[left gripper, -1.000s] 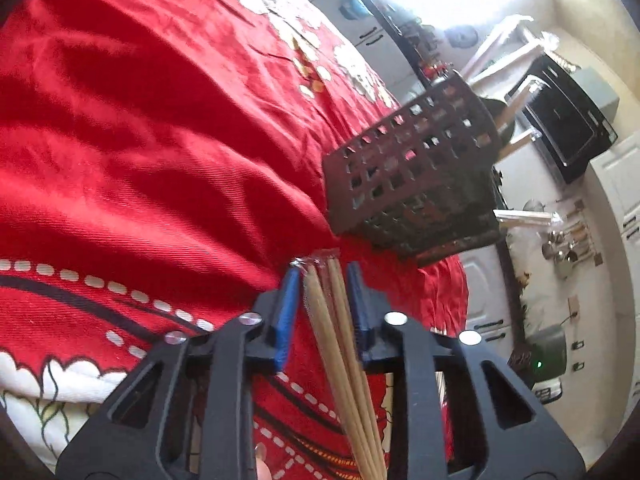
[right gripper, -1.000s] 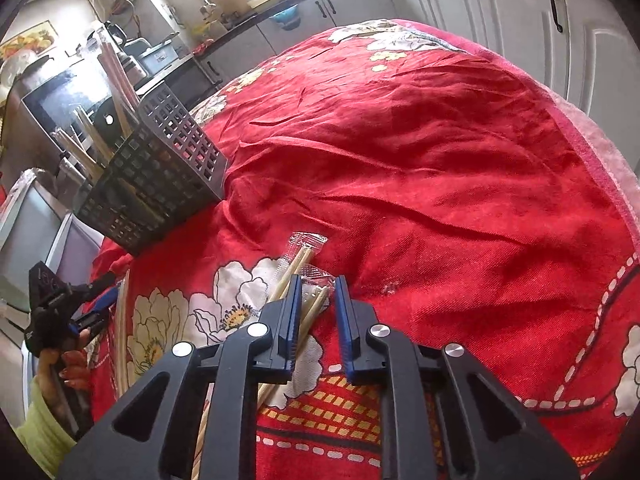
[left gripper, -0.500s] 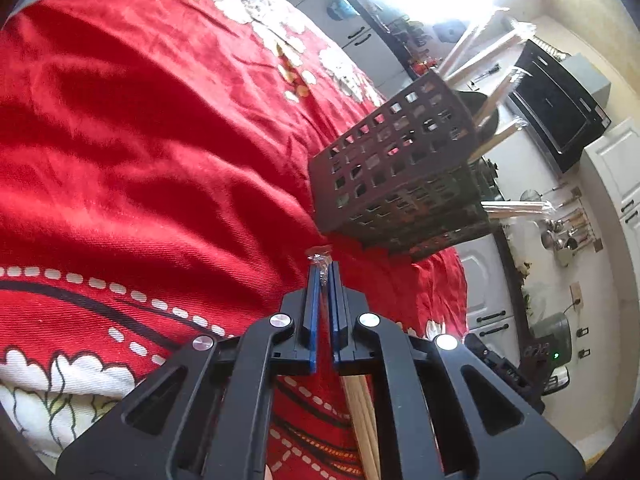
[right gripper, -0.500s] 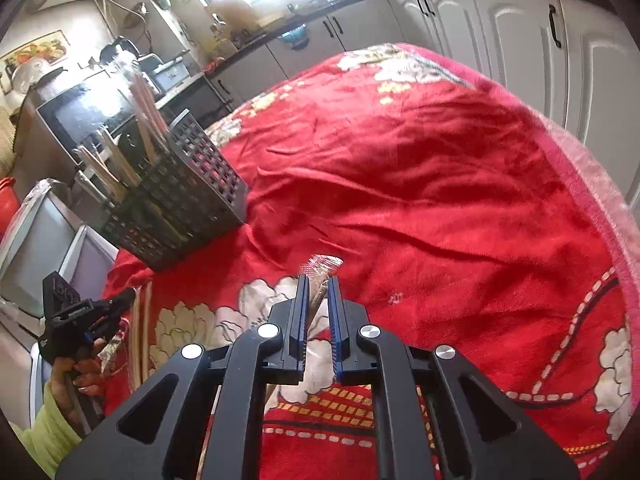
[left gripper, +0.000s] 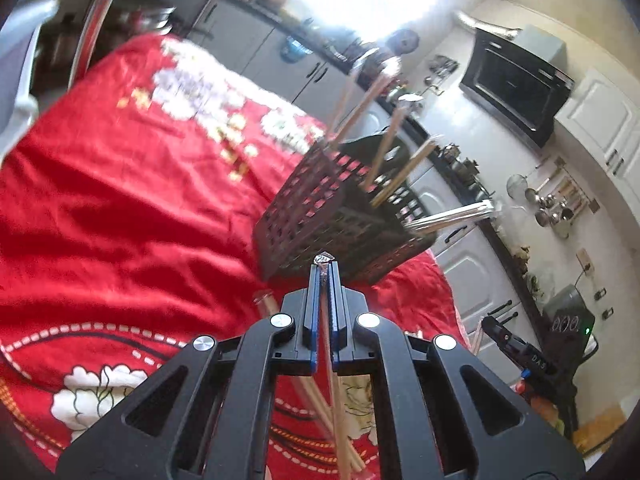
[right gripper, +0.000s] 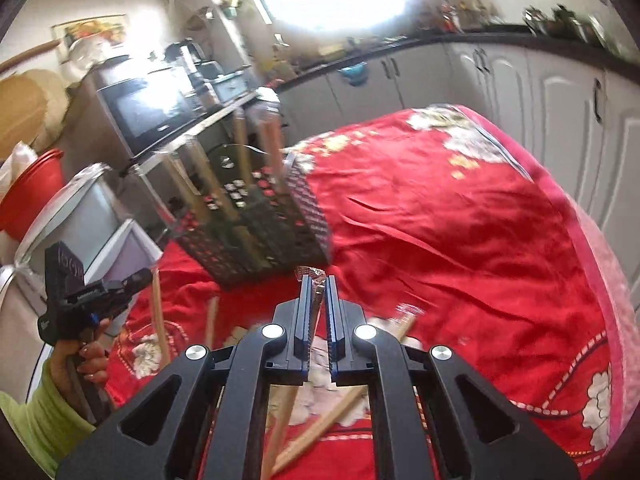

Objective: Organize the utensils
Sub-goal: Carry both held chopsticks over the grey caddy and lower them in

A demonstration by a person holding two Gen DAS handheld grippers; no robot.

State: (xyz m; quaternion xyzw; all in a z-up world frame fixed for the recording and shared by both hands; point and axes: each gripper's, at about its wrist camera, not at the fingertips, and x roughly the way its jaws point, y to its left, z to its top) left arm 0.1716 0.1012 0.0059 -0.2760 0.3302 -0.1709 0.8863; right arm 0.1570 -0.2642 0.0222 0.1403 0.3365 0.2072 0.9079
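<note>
A black mesh utensil caddy [left gripper: 328,216] stands on the red flowered tablecloth [left gripper: 120,208] with several wrapped chopsticks sticking out of it; it also shows in the right wrist view [right gripper: 256,236]. My left gripper [left gripper: 325,276] is shut on a wrapped pair of chopsticks [left gripper: 334,392], lifted in front of the caddy. My right gripper [right gripper: 314,284] is shut on another wrapped pair of chopsticks [right gripper: 280,428], also lifted near the caddy. More wrapped chopsticks [right gripper: 324,428] lie on the cloth below.
The left gripper and the hand holding it show at the left in the right wrist view [right gripper: 80,300]. White kitchen cabinets [right gripper: 540,96] run behind the table. A microwave [right gripper: 148,112] and a red bowl [right gripper: 32,188] stand behind the caddy.
Both grippers closed on wrapped chopsticks lying on the cloth, then lifted them and tilted up toward the caddy.
</note>
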